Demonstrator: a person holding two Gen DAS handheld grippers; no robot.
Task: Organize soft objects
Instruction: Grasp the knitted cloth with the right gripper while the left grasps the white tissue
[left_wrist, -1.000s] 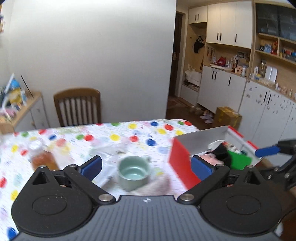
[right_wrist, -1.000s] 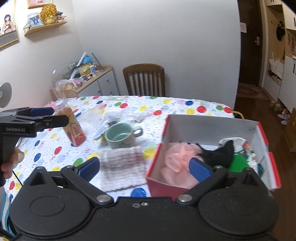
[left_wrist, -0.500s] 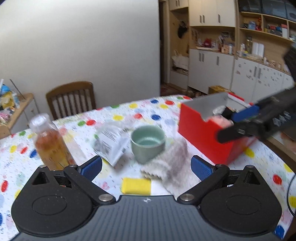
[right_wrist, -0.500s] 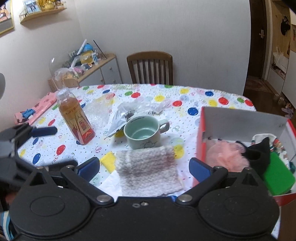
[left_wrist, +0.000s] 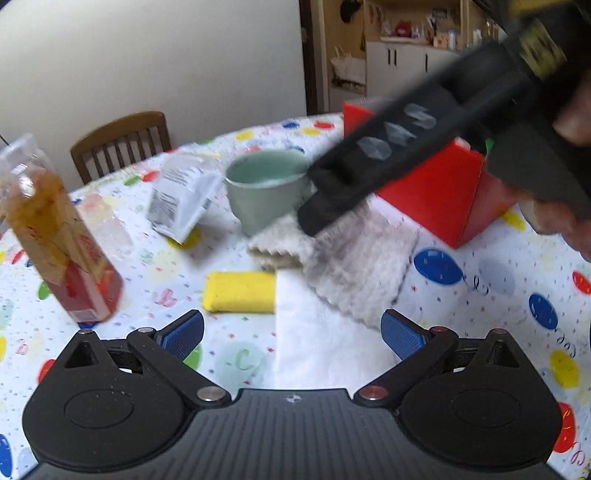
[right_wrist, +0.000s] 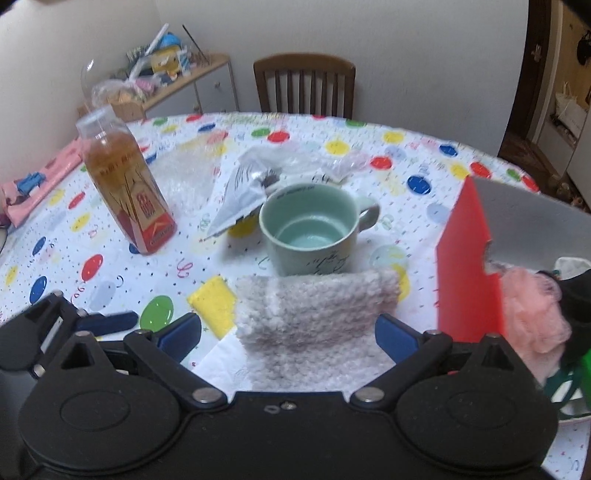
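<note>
A folded grey-white knitted cloth (right_wrist: 317, 314) lies on the dotted tablecloth in front of a green mug (right_wrist: 308, 229); it also shows in the left wrist view (left_wrist: 362, 266). A yellow sponge (left_wrist: 240, 291) (right_wrist: 214, 304) lies to its left, partly on a white napkin (left_wrist: 321, 343). A red box (right_wrist: 469, 273) at the right holds a pink fluffy item (right_wrist: 532, 314) and black and green things. My right gripper (right_wrist: 288, 334) is open, low over the cloth's near edge. My left gripper (left_wrist: 291, 332) is open above the napkin.
A tea bottle (right_wrist: 125, 181) (left_wrist: 55, 243) stands at the left. A crinkled plastic packet (right_wrist: 251, 184) and bubble wrap (right_wrist: 184, 173) lie behind the mug. A wooden chair (right_wrist: 304, 86) stands at the table's far side. The right gripper's body (left_wrist: 424, 147) crosses the left wrist view.
Both grippers have moved down and forward towards the cloth and sponge. The right gripper has swung left, from over the red box to over the cloth.
</note>
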